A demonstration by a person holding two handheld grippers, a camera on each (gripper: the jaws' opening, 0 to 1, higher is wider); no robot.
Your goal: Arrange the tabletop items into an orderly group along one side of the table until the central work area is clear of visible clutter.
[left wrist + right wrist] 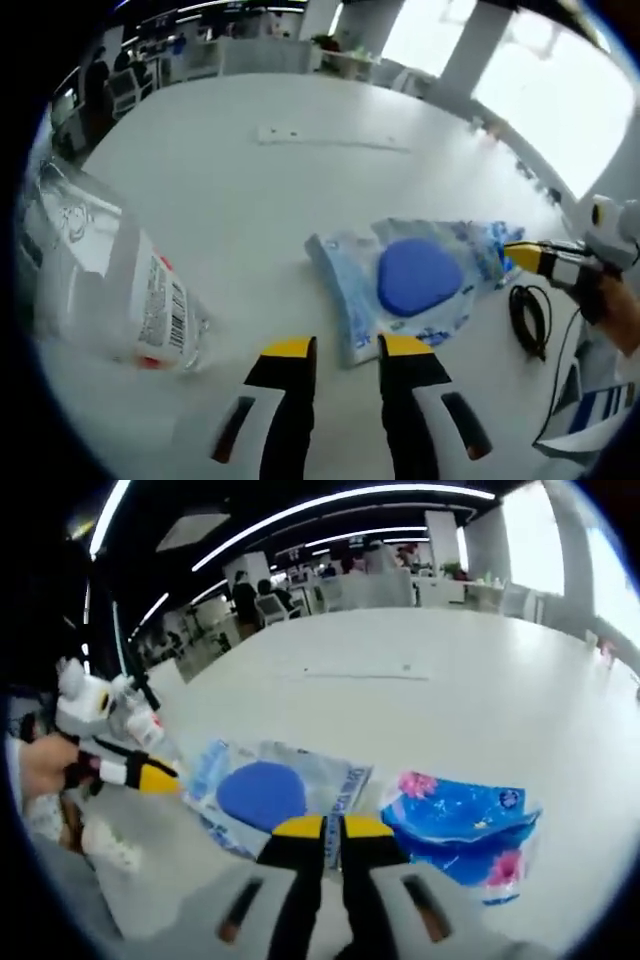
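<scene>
Tidying barely begun: clear packet with blue pad (418, 277), plastic bottle (110, 285) at left, blue pouch (462, 827) lower right scattered mid-table; left gripper (346, 347) jaws apart, right gripper (332, 828) jaws together, both empty

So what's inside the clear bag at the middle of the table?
A blue rounded pad shows through the bag. What lies under the pad is hidden.
</scene>
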